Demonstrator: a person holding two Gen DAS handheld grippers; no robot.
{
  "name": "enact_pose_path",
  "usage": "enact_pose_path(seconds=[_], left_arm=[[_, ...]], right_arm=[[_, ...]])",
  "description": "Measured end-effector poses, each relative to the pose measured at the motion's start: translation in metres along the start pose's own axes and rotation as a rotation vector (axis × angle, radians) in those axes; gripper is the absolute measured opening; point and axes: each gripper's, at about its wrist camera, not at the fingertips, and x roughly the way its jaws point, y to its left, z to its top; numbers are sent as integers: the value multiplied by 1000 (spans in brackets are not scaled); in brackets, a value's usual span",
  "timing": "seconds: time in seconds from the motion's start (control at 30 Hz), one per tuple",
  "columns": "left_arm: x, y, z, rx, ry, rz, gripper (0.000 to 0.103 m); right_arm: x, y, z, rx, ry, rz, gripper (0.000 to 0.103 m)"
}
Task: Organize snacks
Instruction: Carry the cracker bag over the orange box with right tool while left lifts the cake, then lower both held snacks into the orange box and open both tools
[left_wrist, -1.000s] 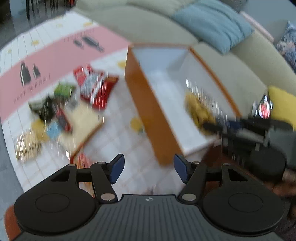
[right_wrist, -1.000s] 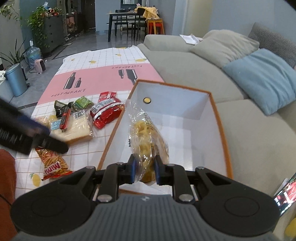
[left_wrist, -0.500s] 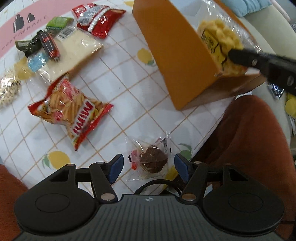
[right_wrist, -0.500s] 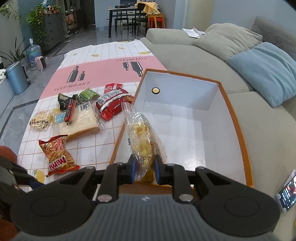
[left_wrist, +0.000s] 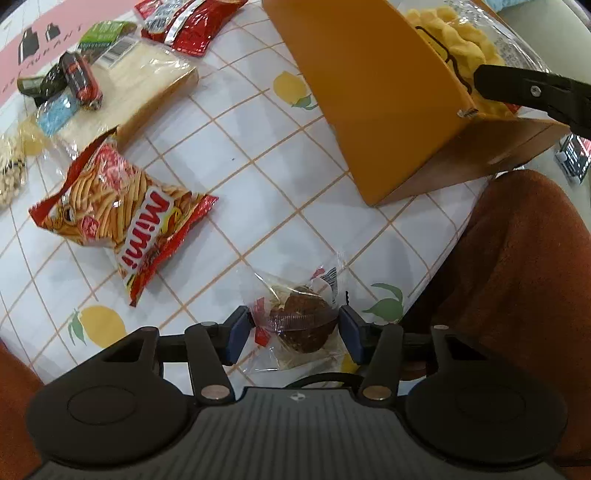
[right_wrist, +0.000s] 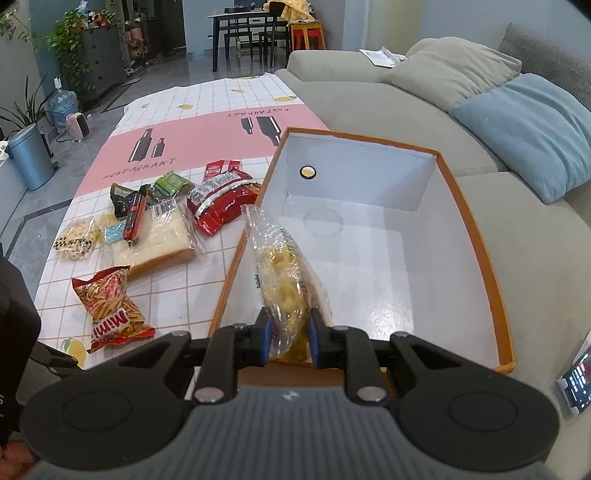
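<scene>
Cannot tell from the left wrist view whether the blue pads (left_wrist: 236, 334) press the wrapped chocolate muffin (left_wrist: 303, 326) or only flank its crinkled wrapper; near end of the wrapper hidden under the gripper body. Peanut bag (left_wrist: 9, 173) cut off by the left edge there. Inside of the orange box (left_wrist: 369, 96) hidden behind its own wall. Lower end of the yellow puff bag (right_wrist: 288, 295) lost between the right jaws. Phone (right_wrist: 580, 380) cut by the right edge, screen too small to read. Print on the green packet (right_wrist: 168, 184) illegible.
</scene>
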Motion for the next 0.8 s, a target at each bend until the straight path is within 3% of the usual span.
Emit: enact_pose_path(seconds=[0.17, 0.47, 0.8], left_arm=[[-4, -2, 1, 7, -10, 15, 51], [-34, -2, 11, 7, -79, 40, 50], [-102, -20, 42, 52, -254, 26, 50]], right_arm=[[2, -1, 0, 4, 4, 0, 18], [3, -5, 0, 7, 4, -6, 18], [-4, -14, 8, -16, -24, -41, 17]])
